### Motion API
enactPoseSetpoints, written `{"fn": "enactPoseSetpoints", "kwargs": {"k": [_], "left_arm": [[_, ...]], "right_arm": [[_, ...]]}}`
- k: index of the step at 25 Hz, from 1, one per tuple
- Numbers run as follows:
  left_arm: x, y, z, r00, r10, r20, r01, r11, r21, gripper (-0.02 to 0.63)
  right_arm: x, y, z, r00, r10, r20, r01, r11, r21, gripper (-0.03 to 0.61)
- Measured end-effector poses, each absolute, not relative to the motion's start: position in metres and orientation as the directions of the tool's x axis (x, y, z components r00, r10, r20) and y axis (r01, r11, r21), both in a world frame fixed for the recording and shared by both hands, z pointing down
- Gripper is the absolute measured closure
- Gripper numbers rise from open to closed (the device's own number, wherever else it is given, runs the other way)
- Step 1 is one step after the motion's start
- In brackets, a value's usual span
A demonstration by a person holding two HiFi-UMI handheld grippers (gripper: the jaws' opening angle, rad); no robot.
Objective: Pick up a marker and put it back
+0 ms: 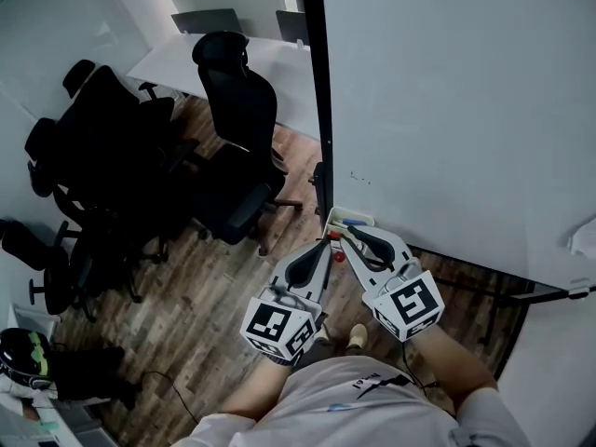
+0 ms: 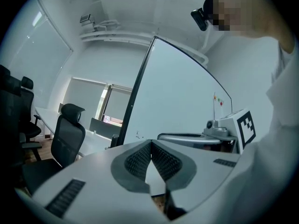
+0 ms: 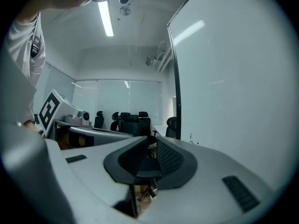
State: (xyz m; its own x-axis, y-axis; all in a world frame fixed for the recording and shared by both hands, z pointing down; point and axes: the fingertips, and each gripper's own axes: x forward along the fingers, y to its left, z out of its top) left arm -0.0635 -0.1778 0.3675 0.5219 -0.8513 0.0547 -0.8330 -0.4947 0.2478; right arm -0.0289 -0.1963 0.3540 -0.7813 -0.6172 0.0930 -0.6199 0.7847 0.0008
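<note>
Well left of the marker tray (image 1: 364, 218), black office chairs (image 1: 233, 119) stand on the wood floor. The left gripper (image 1: 326, 244) hangs just below-left of the tray, its jaws pressed together and empty. A blue marker (image 1: 353, 221) lies in the tray, untouched. The right gripper (image 1: 345, 235) sits just below the tray, jaws all but closed, nothing between them. Above the tray rises the whiteboard (image 1: 447, 91). Likely risks: closed tips would shove the marker rather than straddle it, and the crowded grippers could bump each other.
</note>
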Motion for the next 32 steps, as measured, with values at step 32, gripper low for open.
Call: {"fn": "enactPoseSetpoints", "kwargs": {"k": [32], "left_arm": [[-0.019, -0.174, 0.298, 0.603, -0.797, -0.036, -0.774, -0.596, 0.213, 0.603]], "right_arm": [[0.01, -0.184, 0.291, -0.781, -0.624, -0.012, -0.618, 0.776, -0.126, 0.566]]}}
